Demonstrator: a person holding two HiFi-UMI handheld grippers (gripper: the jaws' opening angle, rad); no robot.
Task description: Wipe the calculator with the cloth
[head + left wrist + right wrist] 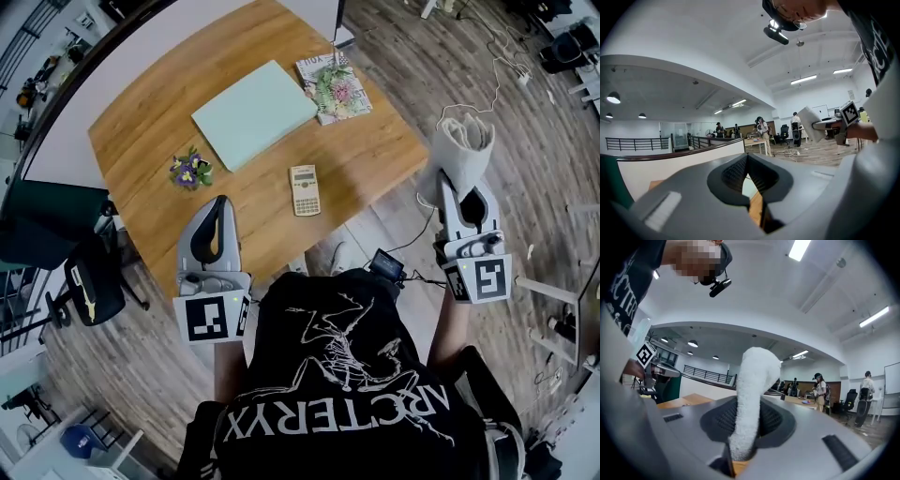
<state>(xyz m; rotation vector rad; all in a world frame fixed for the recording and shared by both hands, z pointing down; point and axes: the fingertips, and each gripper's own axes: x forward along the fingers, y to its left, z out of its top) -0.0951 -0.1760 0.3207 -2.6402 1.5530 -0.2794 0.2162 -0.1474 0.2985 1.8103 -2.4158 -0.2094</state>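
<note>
An open-plan office with a wood-plank floor (450, 66) holds a wooden table (375, 159), seen steeply from above the person's dark printed shirt (347, 375). The calculator (305, 189) lies flat and face up near the table's near edge, apart from everything else on the top and touched by neither tool. Behind it rests a pale green flat thing (253, 112), perhaps a folder or a closed laptop; the view is too coarse to say which. A flowered magazine (335, 87) lies just beside its right end, and a small purple posy (190, 171) lies to the left. The left gripper (218, 202) hovers over the table's near edge, left of the calculator. In its own view the left gripper (747, 156) has its ribbed pads pressed together at the tips with nothing between them, and wood and pale green show through the slit below. The right gripper (467, 192) is held off the table, over the floor past the right-hand corner. It pinches the white towelling cloth (461, 141), which stands up from the jaws in a thick fold. The right gripper view shows the cloth (754, 390) clamped between the pads of the right gripper (751, 408).
</note>
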